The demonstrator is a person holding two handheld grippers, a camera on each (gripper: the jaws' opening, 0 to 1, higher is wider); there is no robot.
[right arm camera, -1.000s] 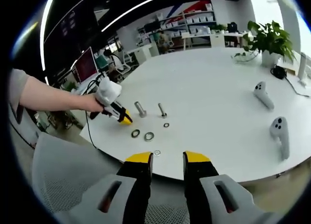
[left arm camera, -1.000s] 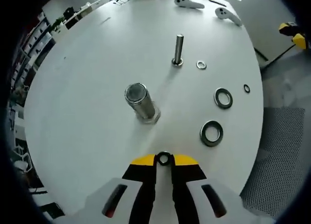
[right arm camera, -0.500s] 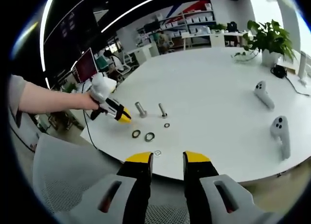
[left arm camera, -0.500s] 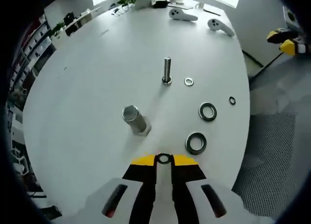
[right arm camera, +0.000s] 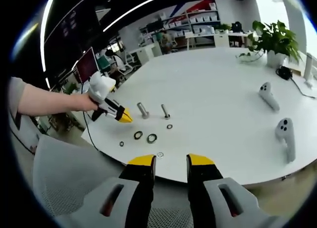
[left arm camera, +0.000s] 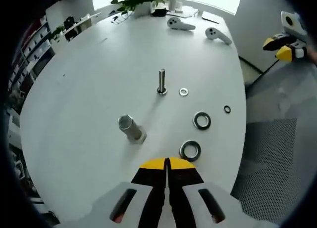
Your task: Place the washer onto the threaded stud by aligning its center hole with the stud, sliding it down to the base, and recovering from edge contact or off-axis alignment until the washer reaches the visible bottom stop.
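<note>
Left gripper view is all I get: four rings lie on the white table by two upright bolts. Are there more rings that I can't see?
Observer: Yes, a fifth. The right gripper view shows a small dark washer lying on the table close to its near edge, by the left gripper.
Operator: Is the right gripper carrying one?
Observer: No. The right gripper is open, with nothing between its jaws.
Operator: Who holds the left one?
Observer: A person's hand, reaching in from beside the table.
</note>
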